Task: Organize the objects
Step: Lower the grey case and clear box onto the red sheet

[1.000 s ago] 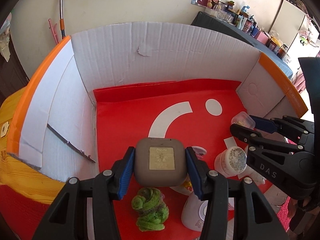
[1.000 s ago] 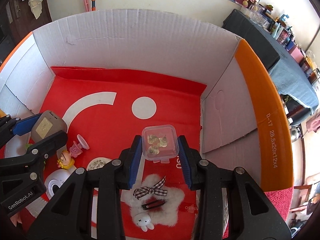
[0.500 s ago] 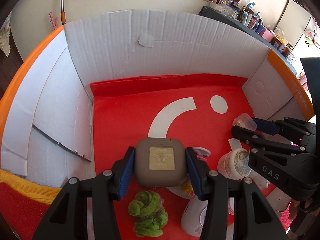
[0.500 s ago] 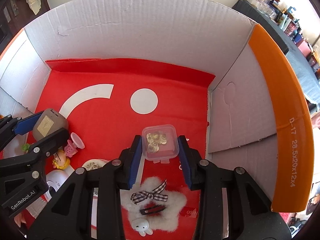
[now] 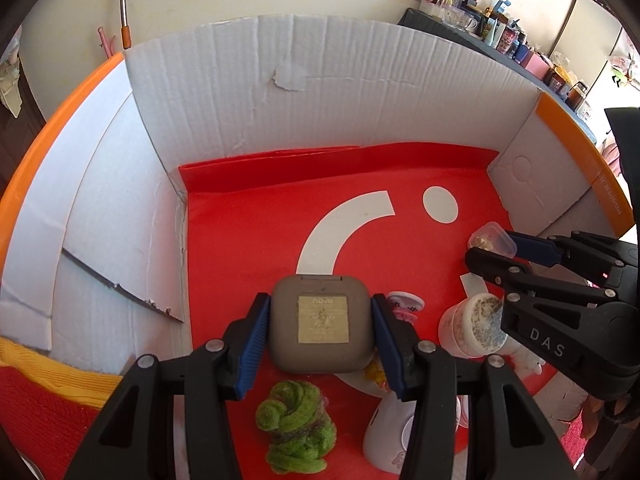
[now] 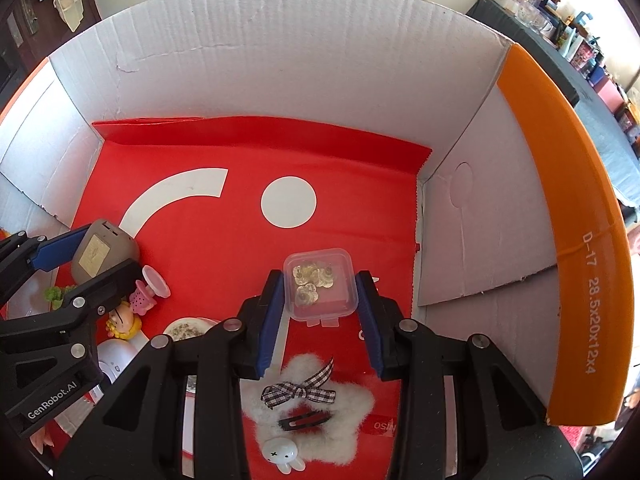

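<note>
Left gripper (image 5: 318,338): jaws clamp the sides of a grey rounded-square case with a tan label (image 5: 320,328), held above the near-left part of the white cardboard box (image 5: 320,92).
Right gripper (image 6: 318,316): jaws narrow, gripping a small clear plastic tub of gold trinkets (image 6: 320,284) above the box's red liner (image 6: 248,248), nearer the right wall.
Step in hand: both items carried, not yet set down.
Next move: judged to call for lowering each onto bare liner toward the far wall, then letting go.

Right claw (image 6: 318,300) grips clear box (image 6: 320,284) over red mat (image 6: 224,240).
</note>
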Demonstrator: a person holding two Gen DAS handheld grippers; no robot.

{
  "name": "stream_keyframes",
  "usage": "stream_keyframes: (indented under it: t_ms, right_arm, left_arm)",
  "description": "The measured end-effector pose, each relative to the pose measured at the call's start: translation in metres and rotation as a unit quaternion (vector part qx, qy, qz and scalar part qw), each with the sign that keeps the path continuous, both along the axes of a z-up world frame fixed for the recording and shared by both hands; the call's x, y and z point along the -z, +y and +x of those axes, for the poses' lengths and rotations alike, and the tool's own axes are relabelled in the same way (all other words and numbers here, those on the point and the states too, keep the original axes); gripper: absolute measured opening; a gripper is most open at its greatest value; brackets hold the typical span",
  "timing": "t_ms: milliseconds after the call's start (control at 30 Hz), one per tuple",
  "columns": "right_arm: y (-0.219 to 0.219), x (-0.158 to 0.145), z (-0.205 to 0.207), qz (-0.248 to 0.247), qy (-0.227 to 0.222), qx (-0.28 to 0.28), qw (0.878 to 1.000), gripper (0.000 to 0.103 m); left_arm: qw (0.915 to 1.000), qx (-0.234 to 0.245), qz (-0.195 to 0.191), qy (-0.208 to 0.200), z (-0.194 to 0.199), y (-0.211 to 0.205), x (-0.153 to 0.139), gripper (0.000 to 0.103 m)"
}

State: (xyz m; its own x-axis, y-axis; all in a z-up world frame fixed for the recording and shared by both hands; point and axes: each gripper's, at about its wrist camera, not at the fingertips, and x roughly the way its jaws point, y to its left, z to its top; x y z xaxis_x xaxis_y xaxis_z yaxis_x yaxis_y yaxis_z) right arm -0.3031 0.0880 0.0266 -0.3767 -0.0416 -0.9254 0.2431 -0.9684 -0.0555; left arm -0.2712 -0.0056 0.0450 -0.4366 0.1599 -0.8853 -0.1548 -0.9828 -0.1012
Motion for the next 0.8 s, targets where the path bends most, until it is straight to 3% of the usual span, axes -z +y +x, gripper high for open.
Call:
stream_keyframes:
  t_ms: [800]
  right_arm:
    - [0.0034, -0.0002, 0.0033, -0.004, 0.001, 0.0, 1.0, 0.039]
  left_arm:
    - [1.0, 0.002, -0.007, -0.001, -0.0076, 0.006, 0.0042, 0.052]
